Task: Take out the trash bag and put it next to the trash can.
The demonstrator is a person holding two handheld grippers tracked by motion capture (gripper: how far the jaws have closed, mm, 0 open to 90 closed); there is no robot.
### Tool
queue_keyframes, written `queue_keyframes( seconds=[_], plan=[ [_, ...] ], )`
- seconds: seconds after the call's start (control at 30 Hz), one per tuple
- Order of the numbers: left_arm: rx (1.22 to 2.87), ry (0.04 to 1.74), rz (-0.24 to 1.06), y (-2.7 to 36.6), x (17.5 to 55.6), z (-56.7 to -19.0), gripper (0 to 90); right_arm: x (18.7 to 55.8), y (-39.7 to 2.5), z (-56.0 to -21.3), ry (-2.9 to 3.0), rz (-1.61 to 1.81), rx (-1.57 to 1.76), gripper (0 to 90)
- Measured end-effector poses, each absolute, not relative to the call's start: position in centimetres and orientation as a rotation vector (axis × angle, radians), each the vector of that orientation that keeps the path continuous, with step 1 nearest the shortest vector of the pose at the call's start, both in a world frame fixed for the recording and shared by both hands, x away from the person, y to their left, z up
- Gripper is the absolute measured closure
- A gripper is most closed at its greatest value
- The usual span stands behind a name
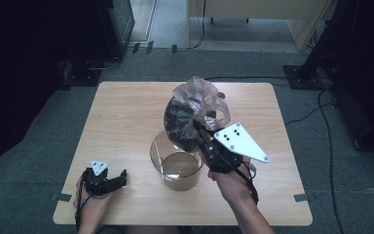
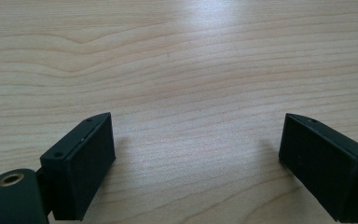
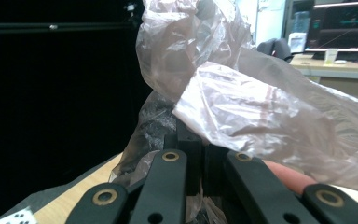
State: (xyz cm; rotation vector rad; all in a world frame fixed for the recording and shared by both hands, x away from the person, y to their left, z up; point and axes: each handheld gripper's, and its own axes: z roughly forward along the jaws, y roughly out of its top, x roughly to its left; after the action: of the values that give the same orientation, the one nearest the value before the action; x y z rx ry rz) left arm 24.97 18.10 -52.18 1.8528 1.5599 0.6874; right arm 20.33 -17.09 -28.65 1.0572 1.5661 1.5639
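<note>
High view: right gripper (image 1: 198,127) clenches a plastic bag (image 1: 195,109) of dark contents above a glass jar (image 1: 177,165) mid-desk, while left gripper (image 1: 121,176) rests released near the front-left corner.

The desk (image 1: 126,126) is light wood with rounded corners and stands on grey carpet (image 1: 39,146). Black cables (image 1: 328,141) trail over the carpet to its right, and another black cable (image 1: 238,78) runs along the floor just past its far edge. A pale wooden unit (image 1: 258,12) stands beyond that. Small strips of tape (image 1: 61,197) lie on the carpet by the desk's near corners. Farther off, a monitor (image 3: 345,23) sits on another work surface.
</note>
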Motion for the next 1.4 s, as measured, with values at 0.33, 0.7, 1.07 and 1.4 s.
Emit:
queue_keyframes(
  seconds=[0.33, 0.7, 1.07, 1.4],
  plan=[
    [1.853, 1.560, 0.688, 18.1, 25.0, -52.2, 9.9, 21.0, -21.2, -27.7, 1.470, 1.488, 1.108, 89.7],
    [1.853, 1.561, 0.689, 18.1, 25.0, -52.2, 9.8, 22.3, -25.1, -29.4, 1.412, 1.384, 1.197, 89.7],
    [1.853, 1.562, 0.689, 18.1, 25.0, -52.2, 9.8, 25.5, -26.2, -34.2, 1.442, 1.298, 1.312, 89.7],
    [1.852, 1.561, 0.689, 18.1, 25.0, -52.2, 9.8, 29.2, -24.6, -38.7, 1.525, 1.302, 1.375, 89.7]
  ],
)
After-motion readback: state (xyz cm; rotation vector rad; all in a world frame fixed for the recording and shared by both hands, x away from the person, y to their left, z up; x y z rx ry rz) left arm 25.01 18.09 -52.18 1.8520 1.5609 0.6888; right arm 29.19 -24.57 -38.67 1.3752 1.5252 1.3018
